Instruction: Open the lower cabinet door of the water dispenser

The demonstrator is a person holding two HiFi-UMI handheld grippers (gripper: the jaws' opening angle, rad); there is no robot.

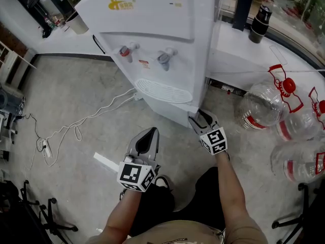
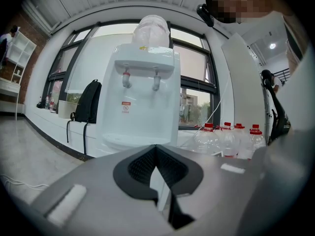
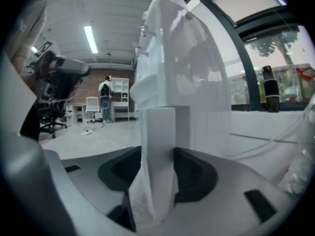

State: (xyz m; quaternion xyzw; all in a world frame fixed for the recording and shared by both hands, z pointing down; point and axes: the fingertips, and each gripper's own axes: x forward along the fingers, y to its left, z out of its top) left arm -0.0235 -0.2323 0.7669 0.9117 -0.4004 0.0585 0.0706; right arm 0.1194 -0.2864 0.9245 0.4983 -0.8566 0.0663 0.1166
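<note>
The left gripper (image 1: 151,132), jaws pressed together on nothing, hangs over the grey floor (image 1: 76,85), while the right gripper (image 1: 202,118) pinches the edge of the white lower cabinet door (image 3: 157,151) at the base of the white plastic water dispenser (image 1: 152,29).

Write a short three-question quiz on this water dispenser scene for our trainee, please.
1. True or false: the left gripper is shut on nothing.
2. What does the right gripper hold? A) a tap B) the lower door's edge C) a cable
3. Fill in: in the head view, the bottles lie at the dispenser's ____ side.
Key: 1 true; 2 B; 3 right.
</note>
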